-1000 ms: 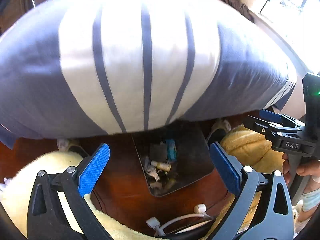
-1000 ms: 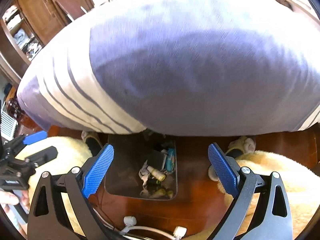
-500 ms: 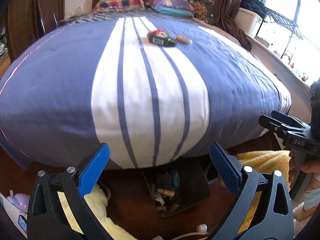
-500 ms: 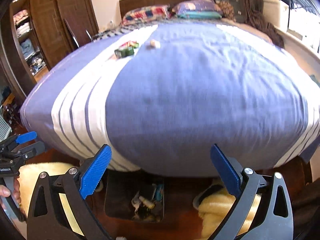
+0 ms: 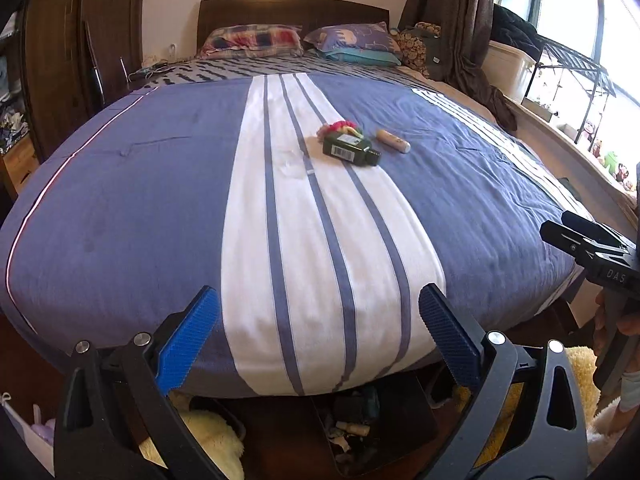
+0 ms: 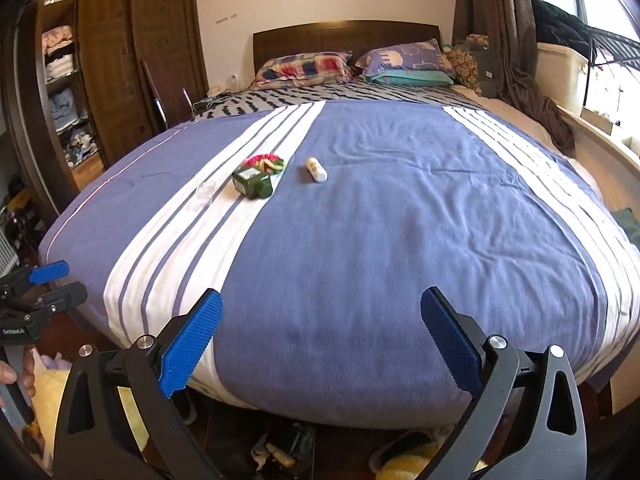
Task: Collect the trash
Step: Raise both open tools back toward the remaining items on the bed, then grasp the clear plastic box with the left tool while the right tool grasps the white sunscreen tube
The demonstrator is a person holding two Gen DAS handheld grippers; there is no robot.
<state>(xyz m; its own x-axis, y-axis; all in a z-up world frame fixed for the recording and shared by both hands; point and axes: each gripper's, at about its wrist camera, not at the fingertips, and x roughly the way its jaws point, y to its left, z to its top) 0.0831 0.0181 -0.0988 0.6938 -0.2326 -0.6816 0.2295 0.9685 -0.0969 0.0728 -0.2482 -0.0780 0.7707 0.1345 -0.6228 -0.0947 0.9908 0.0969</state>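
Both my claws, left (image 5: 318, 336) and right (image 6: 322, 338), gape empty at the bed's (image 5: 160, 208) foot.
Green bottle (image 5: 350, 150) and tube (image 5: 393, 141) lie at twelve o'clock; overreaching may roll them away.

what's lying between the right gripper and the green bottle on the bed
Nothing but bare bedspread: in the right wrist view, the striped cover runs uninterrupted from the open right gripper to the green bottle.

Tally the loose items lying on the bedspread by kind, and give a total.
Dark green bottle: 1
Beige tube with white cap: 1
Pink and green ring-shaped item: 1
Clear wrapper scrap: 1
Total: 4
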